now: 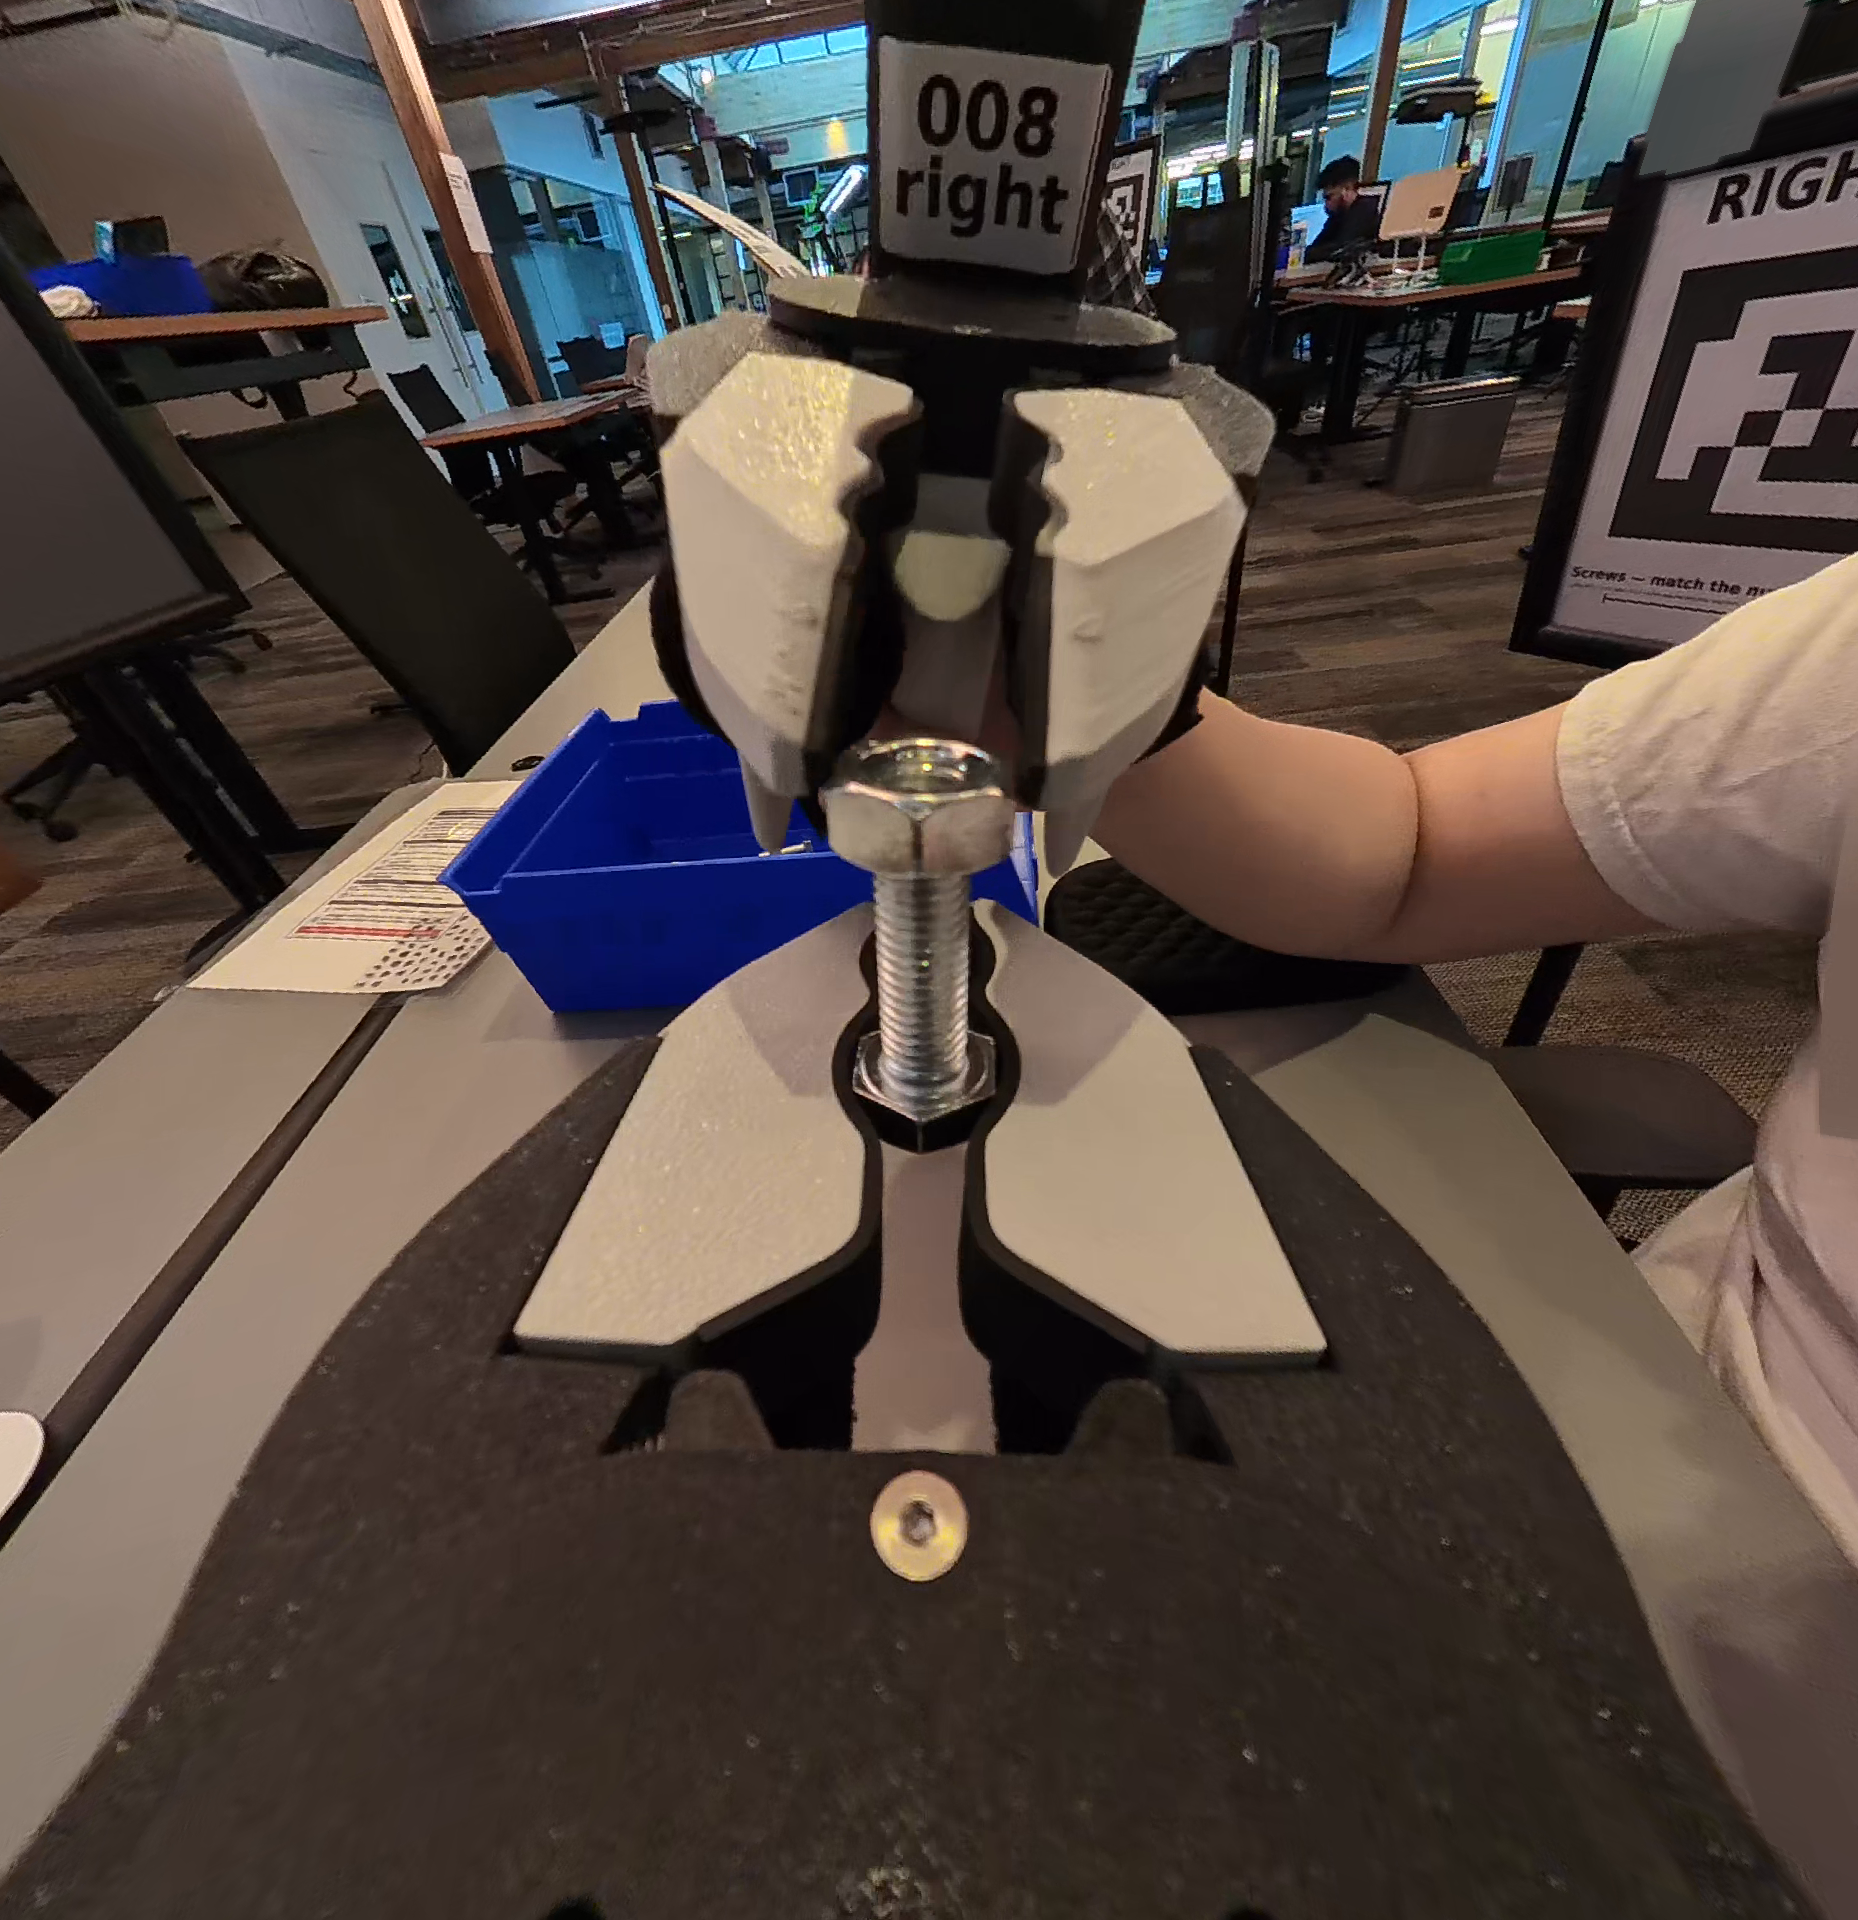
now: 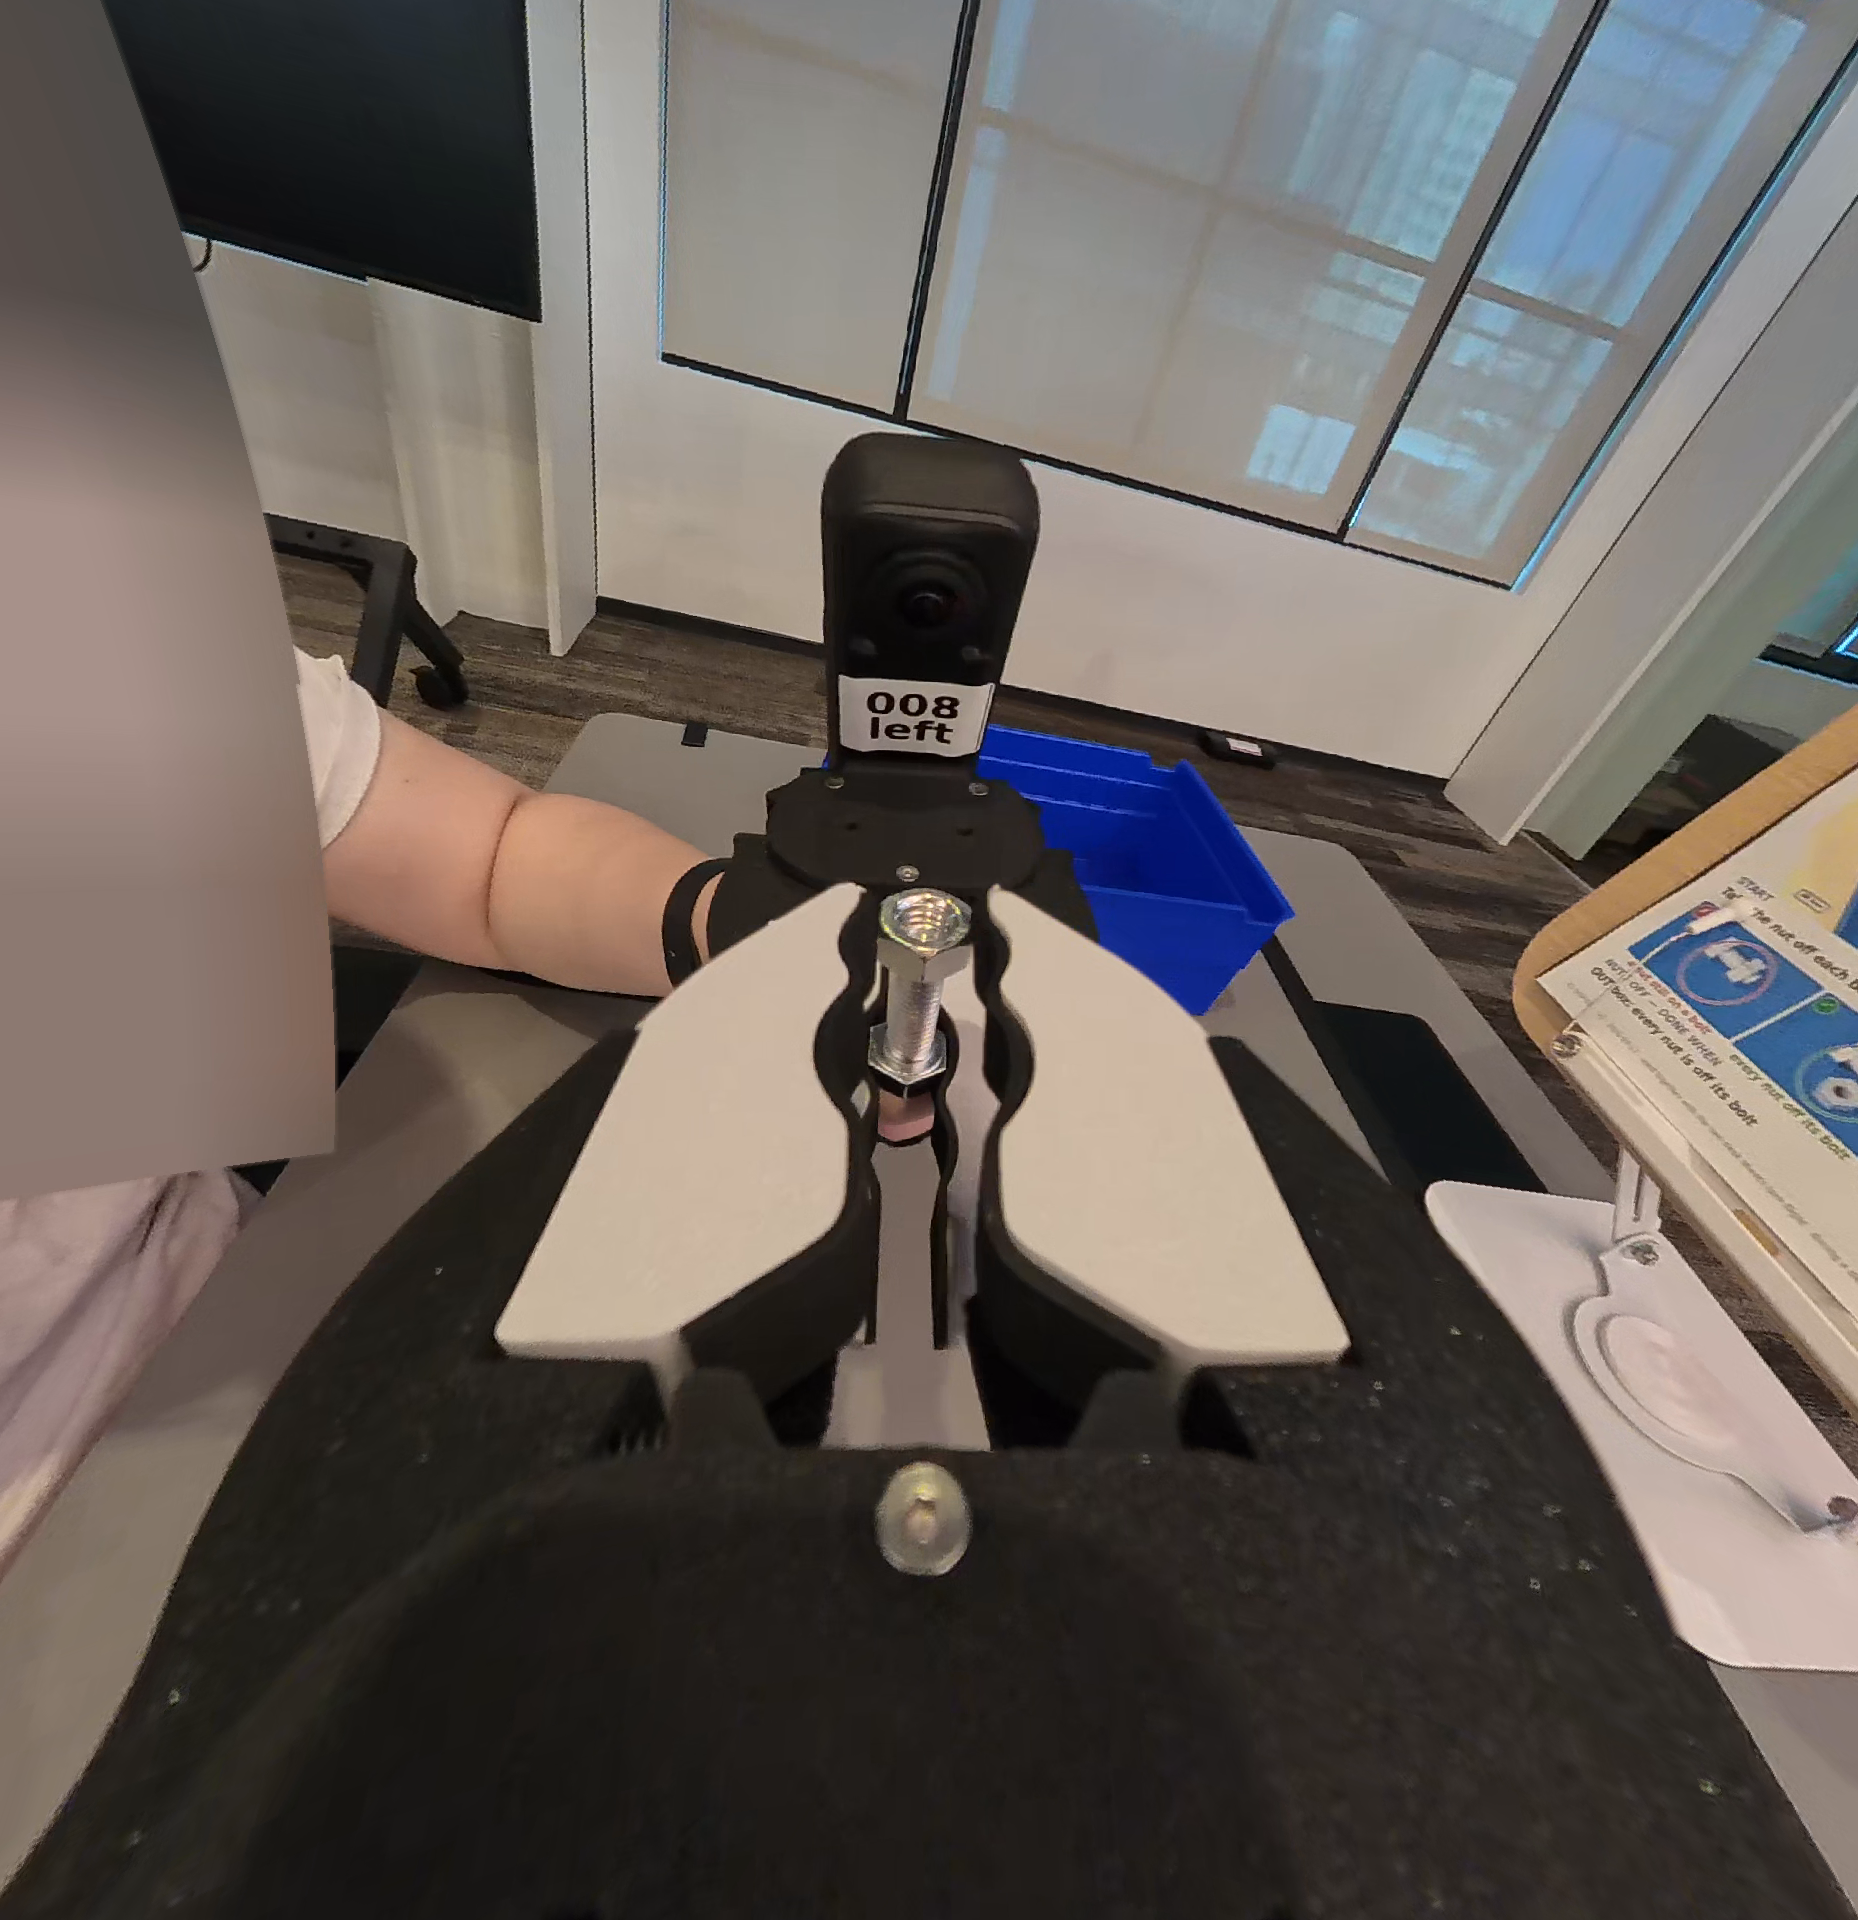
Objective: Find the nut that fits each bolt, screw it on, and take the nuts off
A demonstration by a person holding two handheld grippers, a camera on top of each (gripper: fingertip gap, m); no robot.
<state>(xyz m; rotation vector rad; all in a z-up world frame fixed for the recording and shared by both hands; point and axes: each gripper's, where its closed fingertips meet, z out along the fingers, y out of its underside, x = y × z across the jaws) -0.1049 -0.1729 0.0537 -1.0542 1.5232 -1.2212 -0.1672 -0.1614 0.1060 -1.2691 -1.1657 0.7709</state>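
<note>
A silver bolt (image 1: 920, 966) stands upright. My left gripper (image 1: 927, 925) is shut on its hex head (image 1: 920, 1081), which sits in the notch between the grey fingers. A silver hex nut (image 1: 914, 821) sits on the bolt's top end, its hole facing up. My right gripper (image 1: 917, 842) comes down from above and its fingertips close on the nut's two sides. In the right wrist view the nut (image 2: 923, 925) lies between the right gripper's (image 2: 923, 904) tips, with the bolt shaft (image 2: 909, 997) below. The left gripper's fingers are hidden there; only its body (image 2: 904, 831) shows.
A blue bin (image 1: 644, 883) stands on the grey table (image 1: 229, 1143) just behind the grippers and also shows in the right wrist view (image 2: 1143, 862). A printed sheet (image 1: 385, 904) lies left of it. An instruction board (image 2: 1735, 1039) on a white stand (image 2: 1631, 1403) is at the right. A person's arm (image 1: 1320, 831) reaches in. Some 8 centimetres of space lies between my two pairs of fingers.
</note>
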